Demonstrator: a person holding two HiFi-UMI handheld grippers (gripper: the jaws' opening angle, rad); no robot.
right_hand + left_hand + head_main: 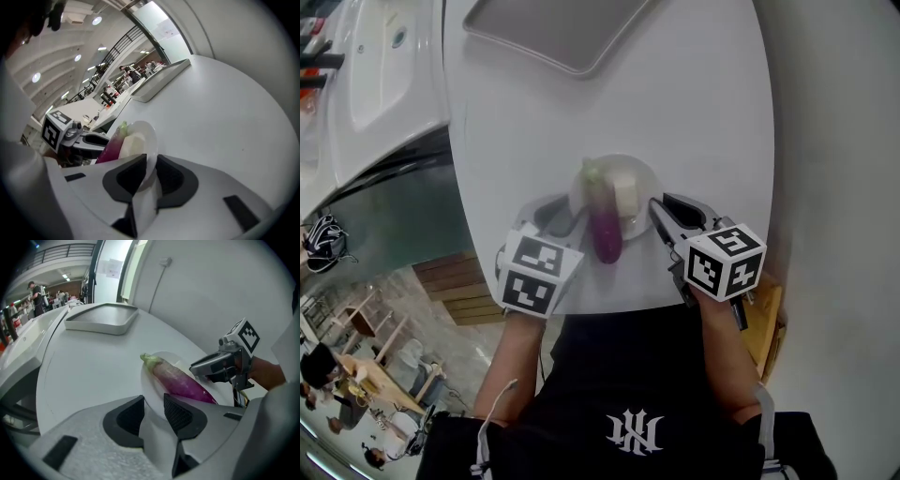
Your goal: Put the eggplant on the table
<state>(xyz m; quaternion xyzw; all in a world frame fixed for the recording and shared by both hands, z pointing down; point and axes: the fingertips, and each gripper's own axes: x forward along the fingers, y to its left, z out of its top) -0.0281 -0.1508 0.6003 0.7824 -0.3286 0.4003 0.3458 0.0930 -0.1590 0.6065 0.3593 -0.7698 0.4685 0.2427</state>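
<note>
Left jaws: the left gripper [153, 401] stands with its black ribbed pads apart; the near rim of the plate [643, 178] sits in the gap and neither pad presses on it.
Right jaws: the right gripper [151, 161] is also parted, though more narrowly; the thin plate rim runs between the pads, close to both, and is not clamped.
Gripper places: in the head view the left is at the plate's 8 o'clock and the right at its 4 o'clock. Each carries a cube with black-and-white square markers.
Eggplant [605, 225]: slim and glossy, purple fading to pale near a green cap. It lies on the left half of the plate, with the cap at 12 o'clock and the purple end past the rim at 6 o'clock. I cannot tell whether that end touches the bench.
Plate: round, white, smooth and shallow.
Pale block [625, 195]: cream, squarish and matt, on the plate just beside the eggplant at its 3 o'clock.
Bench [703, 112]: white, smooth, with a rounded outline.
Tray [562, 28]: grey, rectangular, with rounded corners and a raised lip, at the bench's 12 o'clock, well apart from the plate.
Room: a white moulded basin unit [375, 75] is at 10 o'clock. The gripper views show a bright hall with ceiling lights, a railing and distant people.
</note>
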